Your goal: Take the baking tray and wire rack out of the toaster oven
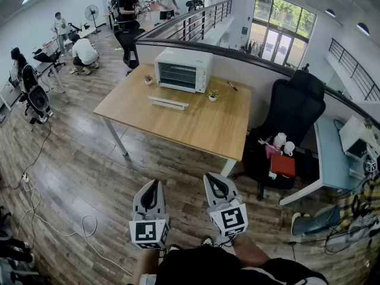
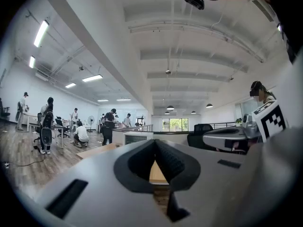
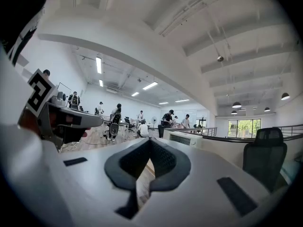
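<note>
The white toaster oven [image 1: 183,69] stands at the far edge of a wooden table [image 1: 196,123], its glass door shut. The baking tray and wire rack are too small to make out behind the glass. My left gripper [image 1: 153,186] and right gripper [image 1: 214,180] hang side by side over the floor, well short of the table, both shut and empty. In the left gripper view the oven [image 2: 135,138] shows far off beyond the shut left gripper [image 2: 155,145]. It also lies far ahead as the oven [image 3: 182,138] in the right gripper view, past the right gripper [image 3: 150,143].
A long flat white object [image 1: 168,103] lies on the table in front of the oven. Two small potted plants [image 1: 148,79] [image 1: 212,95] flank it. A black office chair [image 1: 291,111] stands at the table's right end. Cables [image 1: 35,218] trail on the floor at left. Several people work at the back.
</note>
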`<state>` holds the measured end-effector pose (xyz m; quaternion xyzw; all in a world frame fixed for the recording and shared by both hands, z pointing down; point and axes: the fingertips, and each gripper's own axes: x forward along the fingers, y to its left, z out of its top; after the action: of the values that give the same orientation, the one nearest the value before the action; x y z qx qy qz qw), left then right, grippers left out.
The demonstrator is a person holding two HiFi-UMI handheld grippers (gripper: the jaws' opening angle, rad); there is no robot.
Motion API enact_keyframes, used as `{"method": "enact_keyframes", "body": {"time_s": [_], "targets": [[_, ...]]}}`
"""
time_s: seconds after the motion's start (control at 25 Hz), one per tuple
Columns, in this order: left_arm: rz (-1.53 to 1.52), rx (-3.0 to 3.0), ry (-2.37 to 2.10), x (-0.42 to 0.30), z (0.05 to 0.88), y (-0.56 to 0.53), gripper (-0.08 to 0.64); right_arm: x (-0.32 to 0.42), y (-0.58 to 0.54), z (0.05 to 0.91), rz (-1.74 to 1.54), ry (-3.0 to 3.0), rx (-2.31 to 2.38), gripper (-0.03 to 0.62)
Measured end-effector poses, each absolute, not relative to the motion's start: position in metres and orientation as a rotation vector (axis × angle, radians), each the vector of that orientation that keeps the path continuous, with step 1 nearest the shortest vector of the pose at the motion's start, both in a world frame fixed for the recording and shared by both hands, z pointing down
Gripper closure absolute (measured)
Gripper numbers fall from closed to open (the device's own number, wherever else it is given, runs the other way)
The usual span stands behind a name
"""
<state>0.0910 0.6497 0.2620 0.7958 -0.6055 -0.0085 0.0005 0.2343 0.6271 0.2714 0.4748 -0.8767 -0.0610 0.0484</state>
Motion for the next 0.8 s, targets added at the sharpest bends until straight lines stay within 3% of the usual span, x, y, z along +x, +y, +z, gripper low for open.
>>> {"method": "enact_keyframes", "body": {"time_s": [0.8], "targets": [[-0.025,2.515,-1.752,0.028,0.298,0.669,0.535,0.163,0.656,0.296,-0.041,-2.696,1.445,0.583]]}}
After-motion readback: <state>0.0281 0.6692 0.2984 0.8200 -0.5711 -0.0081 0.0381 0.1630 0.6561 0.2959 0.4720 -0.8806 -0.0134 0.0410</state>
